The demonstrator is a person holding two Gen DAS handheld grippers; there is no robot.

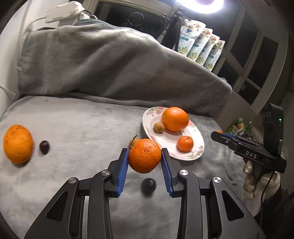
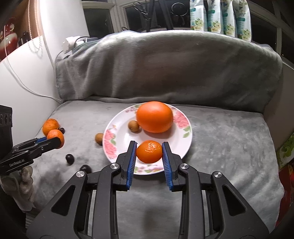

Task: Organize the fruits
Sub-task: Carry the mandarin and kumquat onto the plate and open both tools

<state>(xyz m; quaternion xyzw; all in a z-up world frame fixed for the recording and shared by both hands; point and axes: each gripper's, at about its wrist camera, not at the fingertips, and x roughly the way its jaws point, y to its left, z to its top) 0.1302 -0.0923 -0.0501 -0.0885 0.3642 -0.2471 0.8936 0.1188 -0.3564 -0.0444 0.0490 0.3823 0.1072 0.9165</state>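
Note:
My left gripper [image 1: 144, 156] is shut on a bumpy mandarin [image 1: 144, 155] and holds it above the grey blanket; it also shows in the right wrist view [image 2: 56, 138]. A floral plate [image 2: 117, 137] holds a large orange [image 2: 154, 117], a small brown longan [image 2: 133, 126] and a small mandarin [image 2: 149, 151]. My right gripper [image 2: 149, 153] has its jaws around that small mandarin on the plate, seemingly still touching it. In the left wrist view the plate [image 1: 147, 121] lies right of the held mandarin, and the right gripper [image 1: 218, 133] is apart from it.
Loose on the blanket are another orange [image 1: 17, 144], two dark round fruits [image 1: 44, 147] [image 1: 148, 185], and a longan [image 2: 99, 138] beside the plate. A blanket-covered backrest [image 2: 165, 64] rises behind. Pouches [image 2: 220, 16] stand on the sill.

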